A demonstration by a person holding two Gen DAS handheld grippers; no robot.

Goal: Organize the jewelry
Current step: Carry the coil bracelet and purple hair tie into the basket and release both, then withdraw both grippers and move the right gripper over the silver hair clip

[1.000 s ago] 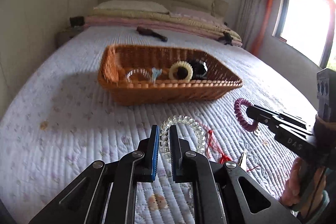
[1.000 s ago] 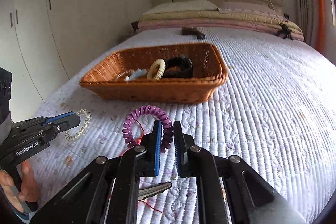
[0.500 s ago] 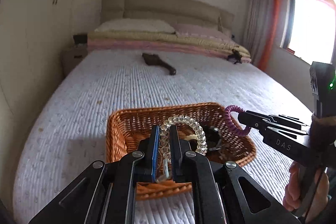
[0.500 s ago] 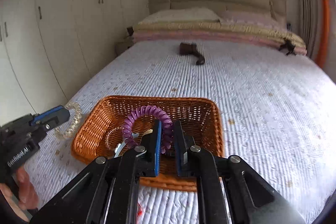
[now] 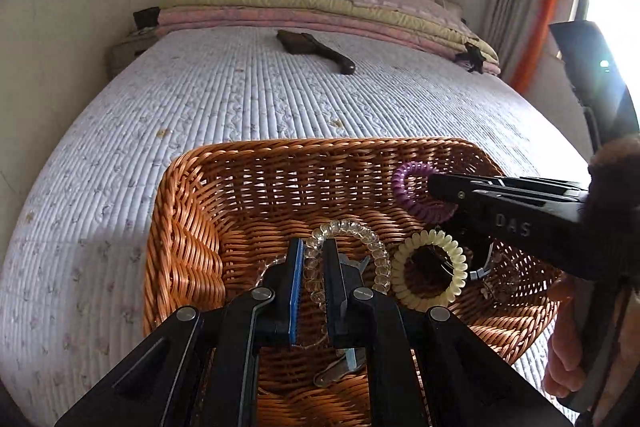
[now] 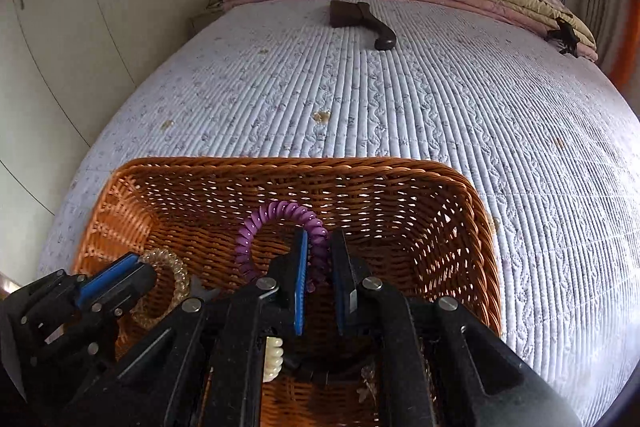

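An orange wicker basket (image 5: 192,227) (image 6: 400,179) sits on the quilted bed. My left gripper (image 5: 312,251) is shut on a clear coil bracelet (image 5: 372,247) and holds it over the basket's inside. It also shows in the right wrist view (image 6: 136,275), with the clear bracelet (image 6: 176,275). My right gripper (image 6: 319,247) is shut on a purple coil bracelet (image 6: 276,211) above the basket; it shows in the left wrist view (image 5: 436,183) with the purple bracelet (image 5: 404,183). A cream coil bracelet (image 5: 430,267) lies in the basket.
A dark brush (image 5: 316,49) (image 6: 368,19) lies on the bed beyond the basket. Folded blankets and pillows (image 5: 320,11) are stacked at the headboard. A silver clip (image 5: 340,367) and small trinkets (image 5: 496,279) lie in the basket. A wardrobe stands at left, a window at right.
Both grippers lifted their bracelets from the quilt and moved forward over the basket, then lowered. The clear and purple bracelets now hang inside the basket's rim.
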